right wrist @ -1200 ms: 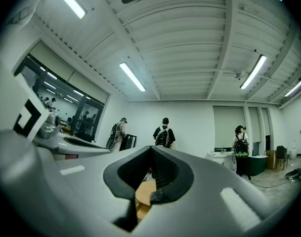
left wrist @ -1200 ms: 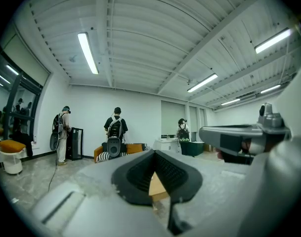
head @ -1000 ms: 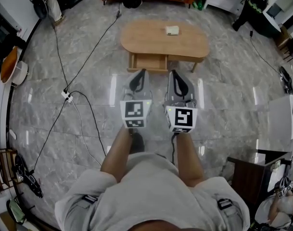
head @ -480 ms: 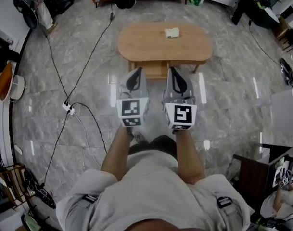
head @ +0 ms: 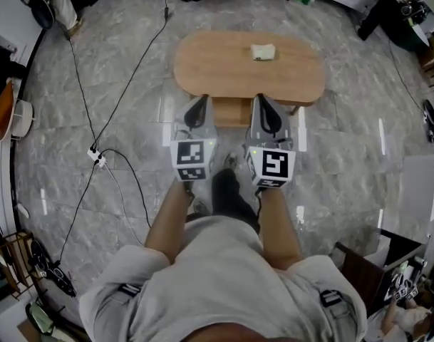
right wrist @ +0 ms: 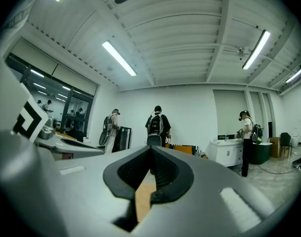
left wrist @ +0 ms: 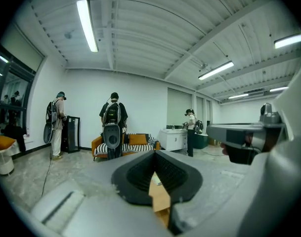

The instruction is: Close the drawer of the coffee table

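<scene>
The oval wooden coffee table [head: 224, 66] stands ahead of me in the head view. Its drawer [head: 232, 112] sticks out from the near side, open. My left gripper [head: 200, 100] and right gripper [head: 262, 98] point side by side at the table's near edge, one on each side of the drawer. Both are shut and hold nothing. In the left gripper view the left gripper [left wrist: 154, 154] shows closed jaws with a sliver of wood behind them. The right gripper [right wrist: 151, 149] looks the same in its own view. Whether either tip touches the table I cannot tell.
A small white object [head: 262, 51] lies on the tabletop. A power strip [head: 97, 157] and black cables cross the marble floor at left. A dark cabinet [head: 370, 262] stands at lower right. Several people [left wrist: 112, 117] stand by a striped sofa [left wrist: 133, 143] at the far wall.
The person has stepped toward the coffee table. Both grippers moved forward together and now reach its near edge beside the drawer. Both stay shut.
</scene>
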A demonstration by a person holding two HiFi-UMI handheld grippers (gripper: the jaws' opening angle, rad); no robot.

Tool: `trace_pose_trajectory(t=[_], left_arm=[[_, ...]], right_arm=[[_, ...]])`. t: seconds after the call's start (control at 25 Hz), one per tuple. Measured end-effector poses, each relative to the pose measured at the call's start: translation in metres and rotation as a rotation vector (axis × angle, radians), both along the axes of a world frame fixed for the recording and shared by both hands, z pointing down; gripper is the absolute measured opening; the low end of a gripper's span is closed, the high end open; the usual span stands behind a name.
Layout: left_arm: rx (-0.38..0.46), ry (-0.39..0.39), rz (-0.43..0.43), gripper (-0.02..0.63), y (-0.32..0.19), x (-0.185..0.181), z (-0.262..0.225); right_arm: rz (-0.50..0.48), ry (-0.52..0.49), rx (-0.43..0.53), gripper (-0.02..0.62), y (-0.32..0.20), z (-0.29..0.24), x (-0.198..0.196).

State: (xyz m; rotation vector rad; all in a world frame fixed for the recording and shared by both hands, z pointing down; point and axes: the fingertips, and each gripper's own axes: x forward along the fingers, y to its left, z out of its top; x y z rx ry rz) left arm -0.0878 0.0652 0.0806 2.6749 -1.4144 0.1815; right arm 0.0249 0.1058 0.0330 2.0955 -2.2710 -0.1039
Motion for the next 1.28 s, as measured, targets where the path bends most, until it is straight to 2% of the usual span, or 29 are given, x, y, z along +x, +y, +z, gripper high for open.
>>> trace_pose_trajectory(t=[0.24,0.48,0.68,0.8,1.0,1.08,1.28], left_arm=[[-0.044,-0.045,-0.058,0.021,-0.100,0.038,0.009],[-0.181,-0.149,-0.055,0.021,-0.131,0.062,0.085],[-0.246,-0.196,-0.040,0.020,-0.161,0.068,0.143],[-0.250,-0.232,-0.047,0.021,-0.170,0.050,0.178],[-0.338,-0.255,-0.049,0.020,-0.176,0.037,0.237],[-0.359,-0.258,-0.018,0.020,-0.179,0.040,0.257],[-0.351,-0.294,0.091,0.021,-0.186,0.055,0.303]], right_arm=[[-0.040,-0.069,-0.045,0.006,-0.107,0.014,0.054],[-0.064,-0.144,-0.146,0.006,-0.160,0.084,0.087],[-0.086,-0.125,-0.224,0.006,-0.197,0.148,0.103],[-0.080,-0.110,-0.280,0.006,-0.202,0.195,0.099],[-0.092,-0.100,-0.365,0.006,-0.197,0.250,0.098],[-0.099,-0.095,-0.383,0.006,-0.200,0.266,0.096],[-0.122,-0.081,-0.464,0.006,-0.202,0.323,0.081]])
